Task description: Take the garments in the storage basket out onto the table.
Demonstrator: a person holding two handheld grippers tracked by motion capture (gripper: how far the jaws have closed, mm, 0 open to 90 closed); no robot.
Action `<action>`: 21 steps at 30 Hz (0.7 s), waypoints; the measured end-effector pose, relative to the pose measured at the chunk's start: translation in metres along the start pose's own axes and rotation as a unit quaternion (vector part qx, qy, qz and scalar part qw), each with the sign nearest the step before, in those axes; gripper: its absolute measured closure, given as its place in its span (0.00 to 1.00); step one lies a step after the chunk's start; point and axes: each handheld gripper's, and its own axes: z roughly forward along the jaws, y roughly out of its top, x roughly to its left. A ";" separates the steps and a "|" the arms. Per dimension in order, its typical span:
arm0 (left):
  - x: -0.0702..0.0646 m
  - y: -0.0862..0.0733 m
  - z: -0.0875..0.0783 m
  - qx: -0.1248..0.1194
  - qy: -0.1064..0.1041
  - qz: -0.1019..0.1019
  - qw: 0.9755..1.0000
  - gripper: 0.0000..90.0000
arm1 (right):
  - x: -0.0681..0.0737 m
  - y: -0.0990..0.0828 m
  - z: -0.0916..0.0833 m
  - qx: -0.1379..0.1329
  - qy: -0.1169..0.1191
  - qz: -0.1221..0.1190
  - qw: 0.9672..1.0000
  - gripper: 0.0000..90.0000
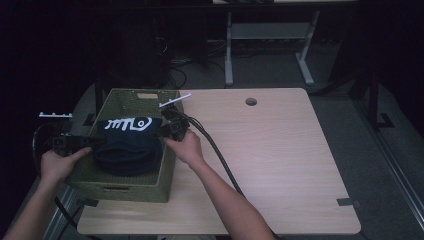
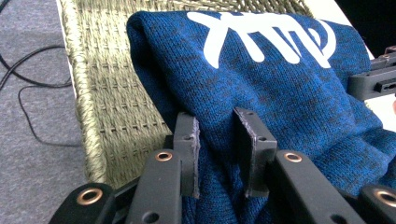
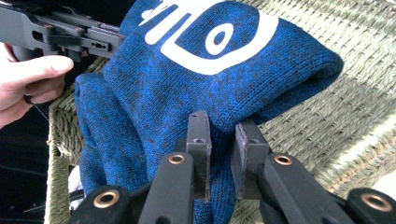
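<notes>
I've got the folded blue knit sweater point(image 1: 129, 145) pinched at both ends, left gripper point(image 2: 218, 140) and right gripper point(image 3: 223, 140) each clamped on a bunch of fabric, w/ the sweater hanging over the woven basket point(image 1: 120, 102) at left-centre of the high view. Looks soft, floppy, light, not fragile, so it'll sag in the middle. Best hold is prob thick folded edges, where the knit won't slip.
</notes>
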 end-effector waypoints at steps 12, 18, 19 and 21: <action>0.002 0.002 0.008 0.009 0.009 -0.001 1.000 0.79 | -0.005 -0.003 0.005 0.003 -0.006 0.011 1.000 0.87; 0.003 0.004 0.008 0.015 0.016 -0.001 1.000 0.79 | -0.005 -0.002 0.006 0.005 -0.009 0.008 1.000 0.86; 0.003 0.004 0.009 0.017 0.017 -0.001 1.000 0.79 | -0.005 -0.002 0.006 0.006 -0.009 0.008 1.000 0.86; 0.003 0.004 0.011 0.020 0.021 0.001 1.000 0.79 | -0.005 -0.003 0.006 0.006 -0.012 0.010 1.000 0.85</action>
